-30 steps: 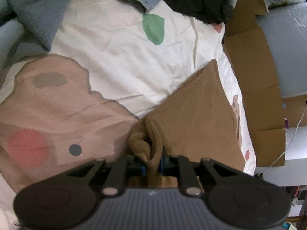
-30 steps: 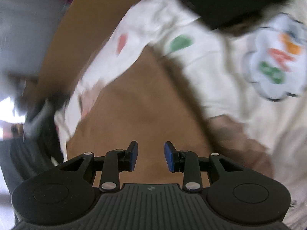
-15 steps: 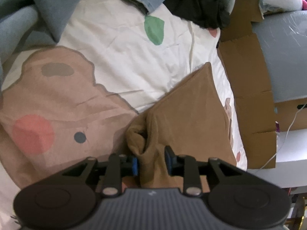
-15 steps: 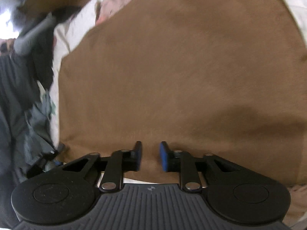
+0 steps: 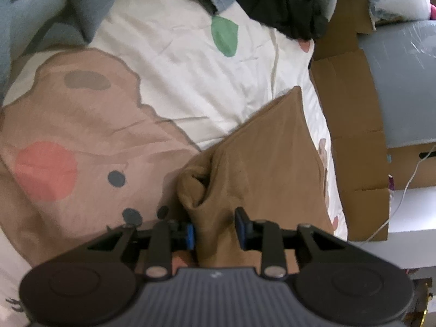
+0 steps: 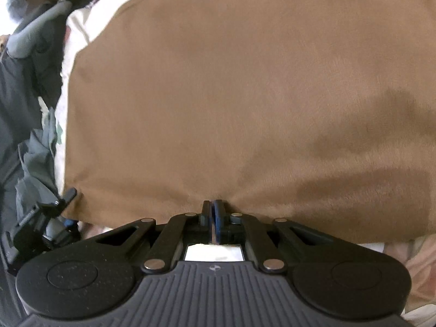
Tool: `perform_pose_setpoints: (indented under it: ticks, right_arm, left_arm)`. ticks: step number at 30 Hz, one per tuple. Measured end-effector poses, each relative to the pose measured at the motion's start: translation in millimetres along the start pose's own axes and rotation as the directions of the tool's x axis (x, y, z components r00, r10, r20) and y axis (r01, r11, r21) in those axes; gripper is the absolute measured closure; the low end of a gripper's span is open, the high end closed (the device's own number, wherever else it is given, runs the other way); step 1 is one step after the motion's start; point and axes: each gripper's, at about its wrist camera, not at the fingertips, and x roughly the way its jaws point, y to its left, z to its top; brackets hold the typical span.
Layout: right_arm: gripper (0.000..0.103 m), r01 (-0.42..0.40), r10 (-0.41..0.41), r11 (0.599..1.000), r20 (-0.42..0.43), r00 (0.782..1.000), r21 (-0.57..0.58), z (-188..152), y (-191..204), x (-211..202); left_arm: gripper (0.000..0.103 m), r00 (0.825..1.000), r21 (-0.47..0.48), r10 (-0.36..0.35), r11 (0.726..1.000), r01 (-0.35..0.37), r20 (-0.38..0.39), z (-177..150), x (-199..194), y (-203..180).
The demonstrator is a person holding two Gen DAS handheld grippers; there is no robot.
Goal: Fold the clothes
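Observation:
A folded brown garment (image 5: pixel 267 163) lies on the cartoon-print bed sheet (image 5: pixel 169 62), near the bed's right edge. Its bunched near corner sits between the fingers of my left gripper (image 5: pixel 215 229), whose jaws are opening; the pads no longer squeeze the cloth. In the right wrist view the same brown garment (image 6: pixel 231 95) fills most of the picture. My right gripper (image 6: pixel 212 209) is shut on the garment's near edge, with a thin layer of brown cloth pinched between the blue pads.
Blue-grey clothes (image 5: pixel 54 8) and a black garment (image 5: pixel 283 5) are heaped at the far end of the bed. Flattened cardboard (image 5: pixel 351 125) stands along the bed's right side, with a white cable (image 5: pixel 408 185) beyond it. Dark clothing (image 6: pixel 16 109) lies left of the brown garment.
My left gripper let go of the bunched corner and its jaws spread. My right gripper swung down to the garment's near edge and closed on it.

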Motion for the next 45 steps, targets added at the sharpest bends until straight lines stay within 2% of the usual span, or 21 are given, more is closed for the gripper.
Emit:
perform_pose_setpoints:
  ticks: [8, 14, 19, 23, 25, 30, 34, 39, 45]
  right_arm:
    - [0.1, -0.006, 0.006, 0.999, 0.003, 1.0, -0.035, -0.2, 24.4, -1.0]
    - [0.1, -0.012, 0.016, 0.998, 0.076, 0.997, -0.06, 14.1, 40.5, -7.9]
    - [0.098, 0.052, -0.051, 0.996, 0.019, 0.999, -0.065, 5.8, 41.0, 8.4]
    - [0.097, 0.055, -0.057, 0.996, -0.015, 0.998, -0.073, -9.5, 37.8, 13.0]
    - [0.098, 0.059, -0.061, 0.996, -0.024, 0.998, -0.071, -11.9, 37.5, 13.8]
    - [0.097, 0.071, -0.073, 0.996, -0.041, 0.996, -0.06, -14.5, 37.7, 14.3]
    - [0.1, 0.056, -0.057, 0.998, -0.028, 0.998, -0.036, -5.3, 45.7, 5.1]
    - [0.099, 0.033, -0.033, 0.999, 0.04, 0.999, -0.007, 7.9, 45.4, -7.5]
    - [0.1, 0.034, -0.034, 0.999, -0.005, 0.999, -0.013, 1.2, 45.2, 1.9]
  left_arm:
    - [0.073, 1.0, -0.011, -0.008, 1.0, 0.008, 0.011, 1.3, 8.4, -1.1]
    - [0.075, 1.0, -0.018, -0.016, 1.0, 0.016, 0.008, 1.2, 8.2, -0.5]
    - [0.078, 1.0, -0.021, -0.02, 1.0, 0.021, 0.014, 0.9, 3.5, -0.9]
    - [0.083, 0.999, -0.02, -0.025, 0.999, 0.025, 0.022, 1.3, 0.3, -1.5]
    - [0.084, 1.0, -0.016, -0.022, 1.0, 0.022, 0.019, 1.7, 0.6, -1.8]
    - [0.092, 0.999, -0.024, -0.027, 0.999, 0.027, 0.021, 2.7, -1.7, -0.6]
    - [0.095, 0.998, -0.026, -0.044, 0.999, 0.045, 0.033, 2.1, -6.2, -1.7]
    - [0.096, 0.997, -0.012, -0.07, 0.997, 0.071, 0.045, 1.0, -12.0, -9.4]
    - [0.096, 0.993, 0.005, -0.109, 0.994, 0.109, 0.043, 1.5, -17.6, -24.0]
